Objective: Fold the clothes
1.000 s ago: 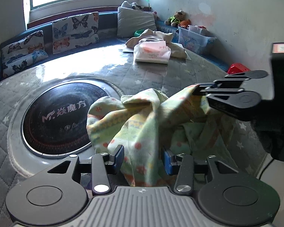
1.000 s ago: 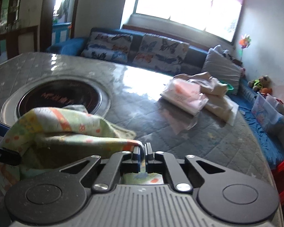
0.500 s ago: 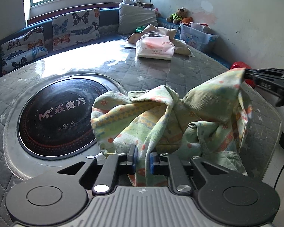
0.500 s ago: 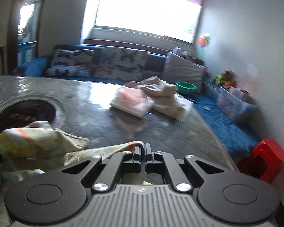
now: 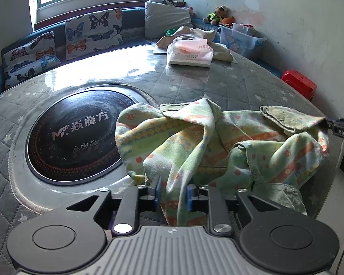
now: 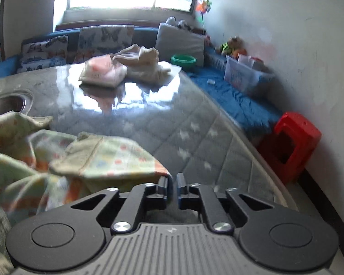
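Note:
A green patterned garment (image 5: 195, 142) lies bunched on the grey quilted table (image 5: 229, 84), partly over the black round cooktop (image 5: 73, 137). My left gripper (image 5: 173, 192) has its jaws parted, with a fold of the garment hanging between them. My right gripper (image 6: 172, 186) shows its jaws slightly apart, with the garment's edge (image 6: 117, 160) running into the narrow gap. In the left wrist view the right gripper's fingers (image 5: 341, 128) pinch a raised corner of the garment at the right edge.
A pink and white package (image 5: 190, 52) and a beige cloth (image 5: 195, 34) lie at the table's far side. A red stool (image 6: 291, 142) stands beside the table on the right. A clear storage box (image 6: 245, 75) and cushions (image 5: 91, 32) sit on the blue sofa.
My left gripper's jaws have opened from a near-closed pinch on the garment. My right gripper has pulled its corner out to the right and lower, spreading the cloth wider.

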The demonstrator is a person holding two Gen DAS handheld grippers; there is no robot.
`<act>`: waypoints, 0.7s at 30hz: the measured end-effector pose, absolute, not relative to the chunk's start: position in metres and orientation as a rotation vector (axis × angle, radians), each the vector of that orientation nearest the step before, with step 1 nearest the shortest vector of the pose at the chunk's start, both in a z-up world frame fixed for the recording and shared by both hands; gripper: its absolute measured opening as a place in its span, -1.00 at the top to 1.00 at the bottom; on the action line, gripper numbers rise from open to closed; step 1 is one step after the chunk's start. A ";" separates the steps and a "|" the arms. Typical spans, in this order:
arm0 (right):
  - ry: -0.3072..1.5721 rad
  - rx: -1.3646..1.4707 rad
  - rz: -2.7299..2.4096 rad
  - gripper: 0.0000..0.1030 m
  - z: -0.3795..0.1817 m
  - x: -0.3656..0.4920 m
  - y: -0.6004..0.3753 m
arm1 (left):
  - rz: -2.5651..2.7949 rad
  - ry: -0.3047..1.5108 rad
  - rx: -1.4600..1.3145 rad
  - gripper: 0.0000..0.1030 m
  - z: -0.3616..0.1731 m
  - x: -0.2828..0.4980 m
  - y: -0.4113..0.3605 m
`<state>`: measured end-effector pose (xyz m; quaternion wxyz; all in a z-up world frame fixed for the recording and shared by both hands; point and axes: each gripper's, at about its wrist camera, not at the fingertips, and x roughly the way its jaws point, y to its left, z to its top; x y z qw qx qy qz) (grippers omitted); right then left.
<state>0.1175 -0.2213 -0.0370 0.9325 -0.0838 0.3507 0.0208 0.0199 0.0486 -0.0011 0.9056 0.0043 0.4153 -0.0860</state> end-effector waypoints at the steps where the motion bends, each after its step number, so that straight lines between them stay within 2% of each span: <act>1: 0.725 -0.161 0.047 0.83 -0.038 0.114 -0.223 | -0.177 0.859 0.008 0.47 -0.002 0.020 0.048; 3: 0.737 -0.136 0.067 0.71 -0.037 0.107 -0.227 | -0.174 0.862 0.005 0.47 -0.003 0.019 0.049; 6: 0.740 -0.117 0.098 0.52 -0.032 0.094 -0.228 | -0.170 0.862 0.002 0.34 -0.004 0.017 0.049; 11: 0.756 -0.131 0.233 0.38 -0.024 0.071 -0.222 | -0.166 0.864 -0.002 0.34 -0.004 0.014 0.051; 12: 0.757 -0.157 0.263 0.28 -0.025 0.067 -0.217 | -0.164 0.865 -0.003 0.34 -0.005 0.014 0.052; 14: 0.740 -0.248 0.305 0.24 -0.027 0.058 -0.203 | -0.164 0.869 -0.006 0.34 -0.005 0.015 0.051; 17: 0.702 -0.397 0.351 0.03 -0.033 0.051 -0.180 | -0.167 0.870 -0.005 0.35 -0.006 0.016 0.050; 19: 0.673 -0.484 0.371 0.00 -0.037 0.048 -0.166 | -0.172 0.875 -0.009 0.37 -0.006 0.017 0.051; 21: 0.640 -0.564 0.390 -0.04 -0.039 0.046 -0.154 | -0.178 0.874 -0.013 0.50 -0.006 0.018 0.052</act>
